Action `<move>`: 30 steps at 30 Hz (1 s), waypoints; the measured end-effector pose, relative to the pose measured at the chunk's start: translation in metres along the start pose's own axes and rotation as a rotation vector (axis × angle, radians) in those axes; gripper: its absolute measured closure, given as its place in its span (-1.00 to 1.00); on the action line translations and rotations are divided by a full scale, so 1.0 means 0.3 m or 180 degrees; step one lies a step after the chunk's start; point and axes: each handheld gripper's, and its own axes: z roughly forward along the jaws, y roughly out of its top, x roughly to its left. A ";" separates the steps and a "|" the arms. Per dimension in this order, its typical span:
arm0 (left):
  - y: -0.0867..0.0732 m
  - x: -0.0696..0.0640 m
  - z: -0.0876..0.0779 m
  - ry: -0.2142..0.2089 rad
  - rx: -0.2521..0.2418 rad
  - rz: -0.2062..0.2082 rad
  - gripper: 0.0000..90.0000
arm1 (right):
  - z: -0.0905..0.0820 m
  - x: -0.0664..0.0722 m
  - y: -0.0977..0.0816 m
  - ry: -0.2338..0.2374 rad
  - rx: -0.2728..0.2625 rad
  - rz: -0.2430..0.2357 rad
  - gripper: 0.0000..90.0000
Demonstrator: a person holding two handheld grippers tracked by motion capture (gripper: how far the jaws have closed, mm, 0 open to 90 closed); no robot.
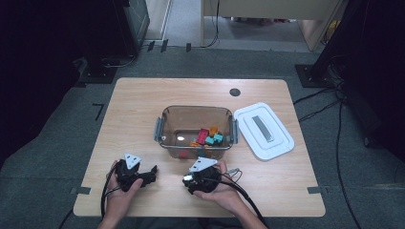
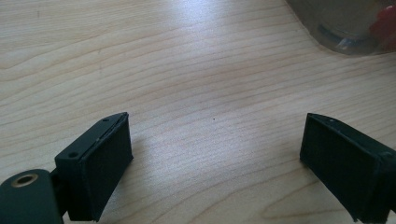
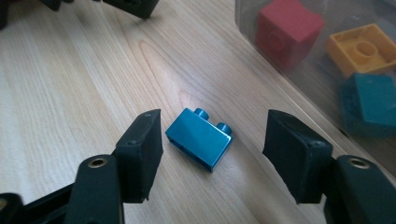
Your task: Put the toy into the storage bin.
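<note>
**Closing squarely on the blue brick**

We hold the right gripper [image 3: 212,154] low over the table [image 1: 143,119], jaws half open, the blue brick [image 3: 200,138] lying on its side between them, touching neither pad, just near of the bin [image 1: 167,114]. We centre it, then squeeze its flat faces. Our left gripper [image 2: 215,158] rests wide and empty.
</note>
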 end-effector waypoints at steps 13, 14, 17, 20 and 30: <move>0.000 0.000 0.000 0.0000 -0.0001 -0.0002 -0.80 | 0.002 0.004 -0.010 -0.0136 -0.0071 -0.0001 0.25; 0.000 0.000 0.000 0.0000 -0.0001 -0.0001 -0.80 | 0.000 0.001 -0.012 -0.0143 -0.0071 0.0019 0.28; 0.000 0.000 0.000 0.0000 -0.0001 -0.0001 -0.80 | -0.006 -0.008 -0.017 -0.0157 -0.0085 0.0046 0.35; 0.000 0.000 0.000 0.0001 0.0000 -0.0001 -0.80 | -0.012 -0.015 -0.024 -0.0156 -0.0094 0.0075 0.45; 0.000 0.000 0.000 0.0000 0.0000 0.0000 -0.80 | -0.025 -0.021 -0.029 -0.0035 -0.0125 0.0090 0.65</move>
